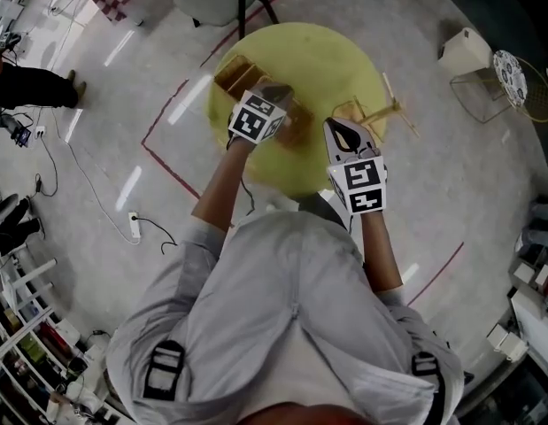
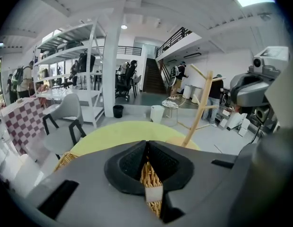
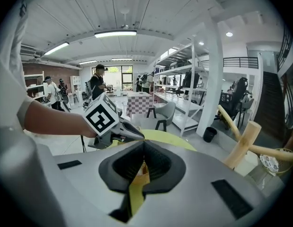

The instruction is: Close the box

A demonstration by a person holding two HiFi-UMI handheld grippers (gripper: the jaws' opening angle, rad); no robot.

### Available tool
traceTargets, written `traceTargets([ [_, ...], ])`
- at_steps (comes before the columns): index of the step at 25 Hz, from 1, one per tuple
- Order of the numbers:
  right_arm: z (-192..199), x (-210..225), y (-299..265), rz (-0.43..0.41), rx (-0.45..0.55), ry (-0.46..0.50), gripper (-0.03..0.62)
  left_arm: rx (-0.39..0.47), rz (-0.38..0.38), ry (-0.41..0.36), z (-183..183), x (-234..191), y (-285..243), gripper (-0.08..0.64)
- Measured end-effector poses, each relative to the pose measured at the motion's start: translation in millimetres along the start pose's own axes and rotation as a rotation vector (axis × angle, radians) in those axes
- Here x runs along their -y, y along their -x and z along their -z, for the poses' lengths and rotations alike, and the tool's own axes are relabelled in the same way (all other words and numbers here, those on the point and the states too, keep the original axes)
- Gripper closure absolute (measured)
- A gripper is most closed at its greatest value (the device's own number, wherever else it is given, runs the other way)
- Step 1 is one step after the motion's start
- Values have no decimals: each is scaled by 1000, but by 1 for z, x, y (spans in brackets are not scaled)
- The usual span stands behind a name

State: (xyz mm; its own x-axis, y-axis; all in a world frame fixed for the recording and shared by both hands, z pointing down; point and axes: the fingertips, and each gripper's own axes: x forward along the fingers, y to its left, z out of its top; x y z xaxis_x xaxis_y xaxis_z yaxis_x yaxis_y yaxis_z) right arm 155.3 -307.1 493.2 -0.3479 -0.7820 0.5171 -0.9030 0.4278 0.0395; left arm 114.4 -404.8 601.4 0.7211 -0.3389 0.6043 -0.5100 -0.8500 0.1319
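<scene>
Two forearms reach forward over the yellow table [image 1: 331, 56]. My left gripper [image 2: 147, 151] points toward 12 o'clock, its jaws pinched tight on a wicker edge of the box [image 1: 238, 73]. My right gripper [image 3: 143, 156] hangs at the box's 4 o'clock, angled toward 11 o'clock, jaws pressed together, gripping nothing.
</scene>
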Motion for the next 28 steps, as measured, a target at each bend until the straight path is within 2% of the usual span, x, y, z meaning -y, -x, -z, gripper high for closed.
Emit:
traceTargets([
  [5, 6, 6, -8, -7, -23, -22, 569, -96, 8, -24, 13, -8, -37, 518],
  [11, 16, 9, -15, -14, -47, -42, 569, -173, 17, 29, 29, -14, -60, 518],
  [15, 22, 14, -15, -11, -60, -49, 569, -216, 9, 21, 38, -13, -70, 518],
  [19, 25, 19, -13, -5, -60, -44, 569, -212, -4, -3, 39, -15, -75, 517],
  [22, 25, 19, -10, -4, -54, -44, 569, -203, -7, 6, 38, -13, -72, 430],
  [28, 17, 15, 0, 10, -24, -28, 569, -117, -49, 35, 29, -18, -36, 423],
])
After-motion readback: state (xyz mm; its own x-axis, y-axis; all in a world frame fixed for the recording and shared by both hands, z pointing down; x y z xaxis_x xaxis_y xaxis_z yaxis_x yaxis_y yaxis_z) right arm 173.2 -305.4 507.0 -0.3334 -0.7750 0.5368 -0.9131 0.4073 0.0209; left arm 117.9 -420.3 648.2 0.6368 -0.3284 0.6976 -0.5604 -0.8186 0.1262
